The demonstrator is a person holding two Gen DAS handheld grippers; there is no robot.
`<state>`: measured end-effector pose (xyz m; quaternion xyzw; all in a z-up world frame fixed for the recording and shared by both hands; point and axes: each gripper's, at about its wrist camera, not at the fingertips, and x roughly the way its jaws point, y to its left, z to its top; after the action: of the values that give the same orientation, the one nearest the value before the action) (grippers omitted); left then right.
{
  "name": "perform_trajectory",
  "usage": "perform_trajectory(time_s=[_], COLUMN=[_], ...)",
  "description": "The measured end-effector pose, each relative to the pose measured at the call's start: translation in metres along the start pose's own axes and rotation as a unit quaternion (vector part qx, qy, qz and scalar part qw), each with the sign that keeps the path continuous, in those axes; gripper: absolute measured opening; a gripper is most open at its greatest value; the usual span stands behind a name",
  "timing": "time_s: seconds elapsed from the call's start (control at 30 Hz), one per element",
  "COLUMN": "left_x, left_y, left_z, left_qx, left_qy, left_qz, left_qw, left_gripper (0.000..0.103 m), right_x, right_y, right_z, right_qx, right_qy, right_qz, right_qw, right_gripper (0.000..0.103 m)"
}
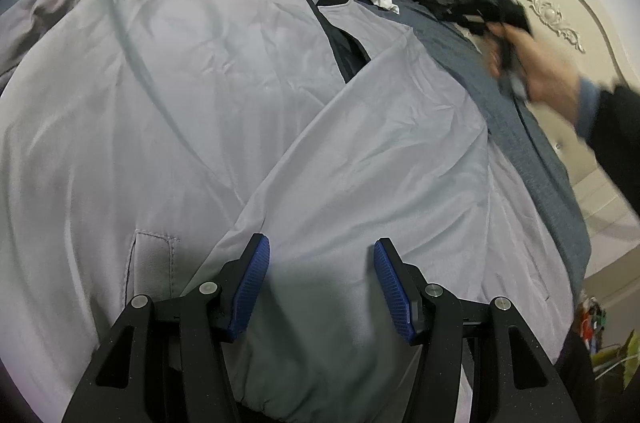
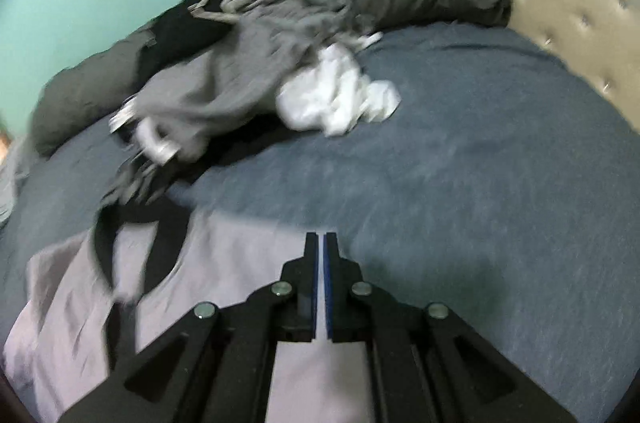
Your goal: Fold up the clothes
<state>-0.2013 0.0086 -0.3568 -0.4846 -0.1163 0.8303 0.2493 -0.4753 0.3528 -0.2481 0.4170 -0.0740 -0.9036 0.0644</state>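
Grey jacket [image 1: 224,111], smooth and faintly creased, spread on blue bed [image 2: 460,151].
Left gripper [image 1: 322,283] jaws apart above hem; right gripper [image 2: 321,243] closed, empty.

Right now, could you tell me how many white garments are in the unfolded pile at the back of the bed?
1 clearly visible: a crumpled white garment at the pile's right edge, beside the grey clothes. More may be buried underneath.

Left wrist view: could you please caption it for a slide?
Open left gripper over a grey jacket spread on the bed.
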Motion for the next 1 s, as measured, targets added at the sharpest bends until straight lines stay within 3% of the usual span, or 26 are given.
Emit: perform_trajectory(time_s=[0.1, 0.23, 0.53, 0.73, 0.8, 1.0], left_x=[-0.002, -0.014, -0.070, -0.083, -0.088, -0.086], left_y=[0.001, 0.003, 0.010, 0.015, 0.014, 0.010], left_z=[0.000, 0.001, -0.010, -0.039, -0.046, -0.056], left_qx=[-0.006, -0.022, -0.033, -0.038, -0.034, -0.013], left_qy=[0.001, 0.003, -0.019, 0.006, 0.011, 0.041], left_qz=[-0.001, -0.001, 0.042, 0.072, 0.070, 0.111], left_qw=[1.0000, 0.9997, 0.9984, 0.9967, 0.9969, 0.9929], left_gripper=[0.058, 0.059, 0.059, 0.059, 0.059, 0.059], right_x=[-0.020, -0.066, -0.149, -0.160, -0.157, -0.136], right_y=[0.007, 0.026, 0.066, 0.108, 0.119, 0.139], right_z=[-0.038, -0.094, -0.189, -0.236, -0.248, -0.282], right_qx=[0.008, 0.011, 0.028, 0.003, -0.005, -0.021], right_qy=[0.019, 0.010, 0.014, 0.064, 0.084, 0.148], right_qz=[0.026, 0.077, 0.160, 0.193, 0.193, 0.185], right_qw=[0.999, 0.997, 0.987, 0.979, 0.978, 0.971], right_gripper=[0.002, 0.002, 0.003, 0.004, 0.004, 0.005])
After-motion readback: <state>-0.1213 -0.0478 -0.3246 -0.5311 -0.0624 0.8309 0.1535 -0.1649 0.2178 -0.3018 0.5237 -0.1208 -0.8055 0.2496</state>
